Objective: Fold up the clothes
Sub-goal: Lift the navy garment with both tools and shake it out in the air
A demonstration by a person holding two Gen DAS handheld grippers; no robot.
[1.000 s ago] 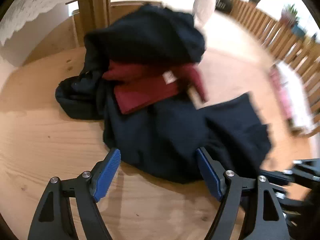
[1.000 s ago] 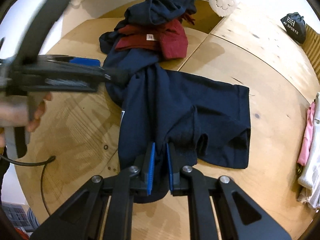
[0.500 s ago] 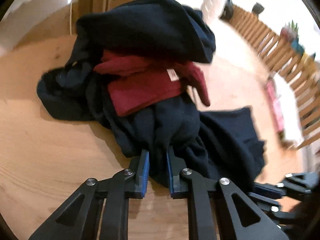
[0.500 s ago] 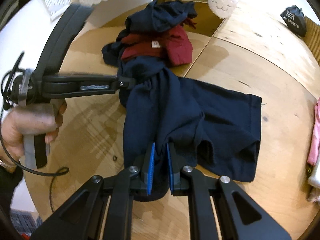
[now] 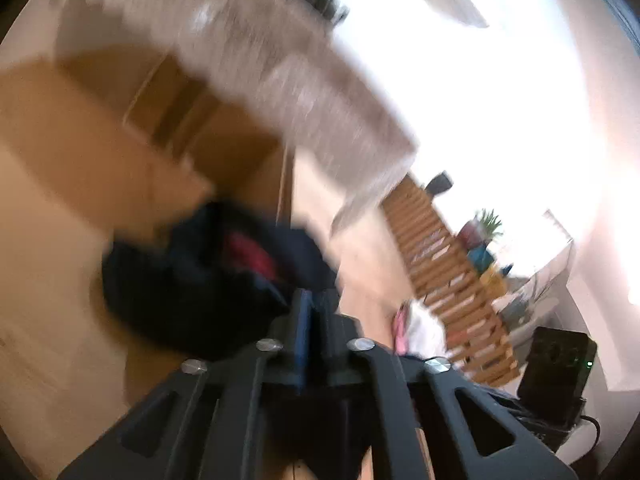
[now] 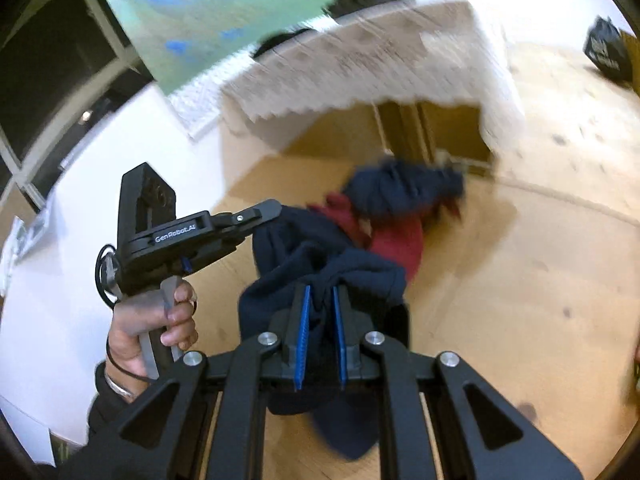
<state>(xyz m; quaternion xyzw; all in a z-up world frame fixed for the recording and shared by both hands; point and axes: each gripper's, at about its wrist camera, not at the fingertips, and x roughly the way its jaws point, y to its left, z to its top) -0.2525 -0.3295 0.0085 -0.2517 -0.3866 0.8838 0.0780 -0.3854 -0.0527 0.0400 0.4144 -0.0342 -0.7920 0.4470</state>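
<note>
My right gripper (image 6: pixel 320 294) is shut on a bunched fold of the navy T-shirt (image 6: pixel 320 264), which hangs lifted off the wooden surface (image 6: pixel 520 280). To the left in the right wrist view, a hand holds my left gripper (image 6: pixel 276 212), whose tip pinches another part of the same shirt. The left wrist view is badly blurred; there the left gripper (image 5: pixel 314 300) has its jaws together, with dark cloth in front of it. Behind lies a pile with a red garment (image 6: pixel 396 240) and a navy garment (image 6: pixel 400 192) on top. The same pile (image 5: pixel 192 280) shows in the left wrist view.
A white lace cloth (image 6: pixel 360 68) drapes over a wooden table behind the pile. A black bag (image 6: pixel 604 48) sits far right. A slatted wooden rail (image 5: pixel 440 272) with potted plants (image 5: pixel 484 228) runs on the right, and pink and white clothes (image 5: pixel 412 328) lie beside it.
My left gripper closed on the navy shirt near the pile. Both grippers then rose and tilted up, lifting the shirt off the wood; both views now look higher into the room.
</note>
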